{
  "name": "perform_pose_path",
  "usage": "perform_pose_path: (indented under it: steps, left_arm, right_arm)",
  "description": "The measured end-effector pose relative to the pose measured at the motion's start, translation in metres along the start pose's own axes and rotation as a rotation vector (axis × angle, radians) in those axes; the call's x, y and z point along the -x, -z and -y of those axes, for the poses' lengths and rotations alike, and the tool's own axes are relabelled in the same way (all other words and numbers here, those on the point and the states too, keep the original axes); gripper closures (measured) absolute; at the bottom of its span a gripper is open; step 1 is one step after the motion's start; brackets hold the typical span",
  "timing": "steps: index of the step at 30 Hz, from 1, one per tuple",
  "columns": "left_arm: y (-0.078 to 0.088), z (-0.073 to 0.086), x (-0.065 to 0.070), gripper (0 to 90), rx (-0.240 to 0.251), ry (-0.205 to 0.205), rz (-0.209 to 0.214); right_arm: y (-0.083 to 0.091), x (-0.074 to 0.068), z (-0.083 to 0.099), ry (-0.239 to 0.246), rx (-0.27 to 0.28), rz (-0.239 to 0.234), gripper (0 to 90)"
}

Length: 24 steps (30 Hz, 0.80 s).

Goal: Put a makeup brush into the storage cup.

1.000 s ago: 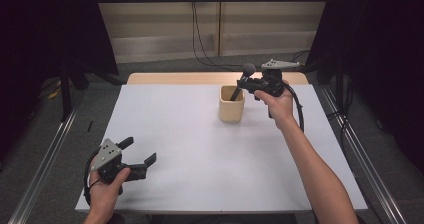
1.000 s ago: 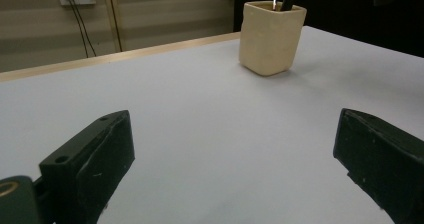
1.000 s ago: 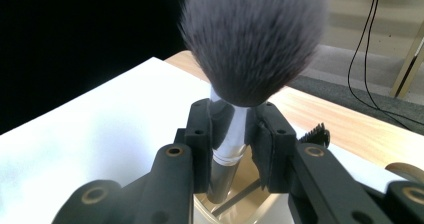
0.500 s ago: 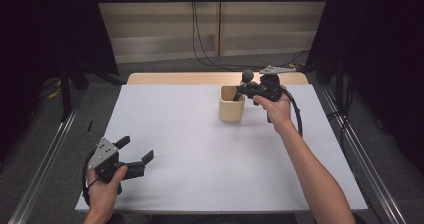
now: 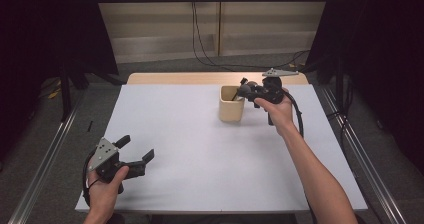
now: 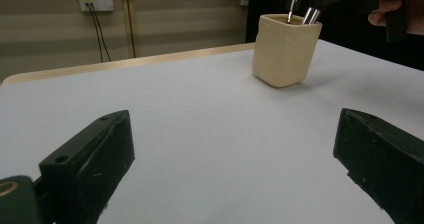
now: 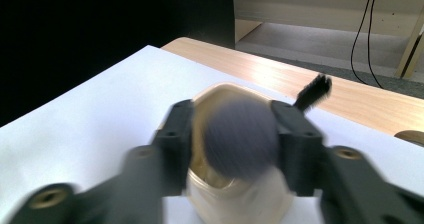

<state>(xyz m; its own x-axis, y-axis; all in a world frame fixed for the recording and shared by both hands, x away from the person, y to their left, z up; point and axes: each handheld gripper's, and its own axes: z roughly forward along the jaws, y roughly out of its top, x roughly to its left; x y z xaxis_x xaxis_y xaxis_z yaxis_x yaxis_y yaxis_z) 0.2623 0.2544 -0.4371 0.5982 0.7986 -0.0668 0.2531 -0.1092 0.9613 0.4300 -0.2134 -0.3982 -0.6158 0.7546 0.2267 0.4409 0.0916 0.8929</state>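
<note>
Since a moment ago, the right hand-held gripper (image 5: 246, 90) has lifted a little over the cup (image 5: 231, 104), and its jaws have just been opening. A round, fluffy grey brush head (image 7: 241, 137) sits between the jaws. It looks blurry, so I cannot tell if the jaws press on it.

The brush head is soft and dark grey, like a little ball. It hangs right over the mouth of the cup, at the far side of the bench (image 5: 200, 149).

The cup is pale tan with rounded corners. It stands upright. Shiny silver handles (image 6: 310, 15) poke out of its top in the left gripper view. A thin black bristly brush (image 7: 314, 91) sticks up behind the cup in the right gripper view.

The left hand-held gripper (image 5: 136, 150) is down at the near left corner of the bench, well apart from the cup. Its jaws are spread wide with nothing between them.
</note>
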Motion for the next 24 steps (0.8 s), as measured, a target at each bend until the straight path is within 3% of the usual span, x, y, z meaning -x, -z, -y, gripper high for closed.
perform_pose_path:
  steps: [4, 6, 9, 12, 16, 17, 20, 23, 24]
  left_arm:
    - [-0.001, 0.000, 0.001, 2.8, 0.015, 0.017, 0.002]
    - [-0.003, 0.001, 0.000, 2.8, 0.014, 0.032, 0.005]
    - [-0.004, 0.001, 0.000, 2.8, 0.016, 0.041, 0.008]
    - [-0.003, 0.001, -0.001, 2.8, 0.015, 0.043, 0.004]
    - [-0.003, 0.001, -0.003, 2.9, 0.018, 0.048, 0.003]
    - [-0.003, 0.001, -0.003, 2.8, 0.021, 0.053, 0.000]
    - [-0.004, 0.002, -0.004, 2.9, 0.010, 0.055, -0.002]
    - [-0.005, 0.001, -0.004, 2.9, 0.008, 0.054, -0.004]
    - [-0.005, 0.001, -0.004, 2.9, 0.010, 0.053, -0.005]
  right_arm:
    - [0.003, 0.001, 0.004, -0.002, 0.019, 0.013, 37.5]
    - [0.006, 0.001, 0.005, -0.009, 0.023, -0.004, 33.3]
    - [0.010, 0.000, 0.006, 0.013, 0.036, -0.006, 25.7]
    - [0.014, -0.002, 0.007, 0.020, 0.065, 0.007, 12.9]
    - [0.019, -0.003, 0.011, 0.021, 0.059, 0.040, 1.8]
    - [0.020, -0.003, 0.012, 0.010, 0.068, 0.042, 0.0]
    - [0.028, -0.005, 0.017, 0.035, 0.093, 0.041, 0.1]
    - [0.036, -0.004, 0.019, 0.010, 0.103, 0.039, 0.0]
    - [0.038, -0.006, 0.019, 0.006, 0.106, 0.058, 0.0]
